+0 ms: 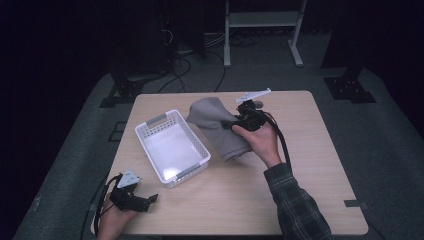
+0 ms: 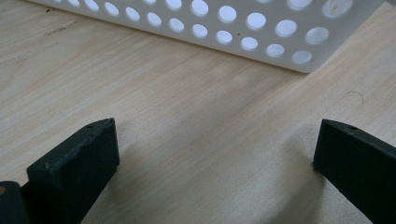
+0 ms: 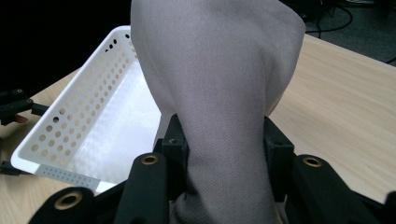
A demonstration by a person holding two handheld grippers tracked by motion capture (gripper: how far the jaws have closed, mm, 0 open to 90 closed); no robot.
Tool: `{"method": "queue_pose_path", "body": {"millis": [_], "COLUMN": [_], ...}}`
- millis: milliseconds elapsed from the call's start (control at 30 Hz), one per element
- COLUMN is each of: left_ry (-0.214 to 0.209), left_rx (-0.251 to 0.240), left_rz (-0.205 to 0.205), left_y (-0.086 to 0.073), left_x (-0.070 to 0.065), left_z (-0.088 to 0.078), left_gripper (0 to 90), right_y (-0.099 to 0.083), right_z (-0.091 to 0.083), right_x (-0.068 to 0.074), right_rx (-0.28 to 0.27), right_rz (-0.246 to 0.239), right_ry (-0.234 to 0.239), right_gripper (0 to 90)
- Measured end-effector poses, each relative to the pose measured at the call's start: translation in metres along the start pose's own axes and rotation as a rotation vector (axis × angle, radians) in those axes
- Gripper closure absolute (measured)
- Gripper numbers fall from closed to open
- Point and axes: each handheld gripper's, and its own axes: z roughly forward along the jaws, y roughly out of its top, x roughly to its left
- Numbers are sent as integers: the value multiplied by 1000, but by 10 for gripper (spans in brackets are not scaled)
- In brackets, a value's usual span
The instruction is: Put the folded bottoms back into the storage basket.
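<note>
A grey folded cloth [image 1: 217, 127] is lifted off the wooden table [image 1: 310, 170], right of a white perforated basket [image 1: 172, 147]. My right gripper [image 1: 235, 122] is shut on the cloth about its middle. In the right gripper view the cloth [image 3: 219, 93] stands up between the black jaws, draping over them, with the basket [image 3: 84, 126] behind and to the left. My left gripper [image 1: 150, 199] rests open near the table's front left corner. In the left gripper view its jaws stand wide apart over bare wood, its gripper midpoint [image 2: 215, 135] just short of the basket wall [image 2: 243, 32].
The basket holds nothing. Beyond the table lie a dark floor with cables [image 1: 180, 65] and a pale metal stand [image 1: 262, 22]. The person's plaid sleeve [image 1: 297, 205] crosses the table's front right part.
</note>
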Motion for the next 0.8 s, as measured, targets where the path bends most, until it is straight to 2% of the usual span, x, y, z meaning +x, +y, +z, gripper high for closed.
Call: {"method": "queue_pose_path", "body": {"millis": [367,800], "left_ry": [0,-1], "left_rx": [0,2], "left_rz": [0,0], "left_y": [0,0], "left_x": [0,0], "left_z": [0,0], "left_gripper": [0,0], "right_y": [20,42], "right_z": [12,32], "right_x": [16,41], "right_rx": [-3,5], "right_rz": [-21,-46], "right_ry": [24,49], "right_gripper": [613,612]}}
